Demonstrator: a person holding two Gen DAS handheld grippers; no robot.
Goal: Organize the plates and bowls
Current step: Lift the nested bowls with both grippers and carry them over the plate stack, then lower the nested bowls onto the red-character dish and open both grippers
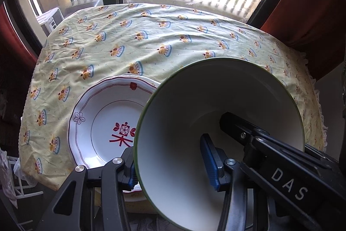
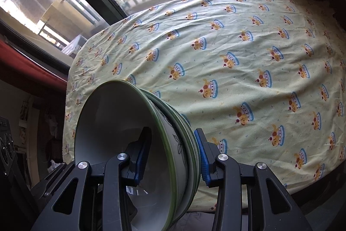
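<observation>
Both the left gripper point(image 1: 173, 166) and right gripper point(image 2: 170, 162) pinch opposite walls of a nested stack of bowls point(image 2: 121, 133) held above the table point(image 2: 237, 47) (glazed, slippery, breakable, likely heavy), beside the plates point(image 1: 103, 122).

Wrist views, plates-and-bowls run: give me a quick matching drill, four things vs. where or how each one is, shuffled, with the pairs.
Things:
1. bowls
2. plate
3. tablecloth
4. curtain

States:
A. lies flat on the table, red flower print in its middle
B. hangs dark red beside the window
C. nested, white inside with green rims, clamped at opposite walls by the left gripper and right gripper
D. pale yellow, wrinkled, covers the table

Pairs: 1-C, 2-A, 3-D, 4-B
</observation>
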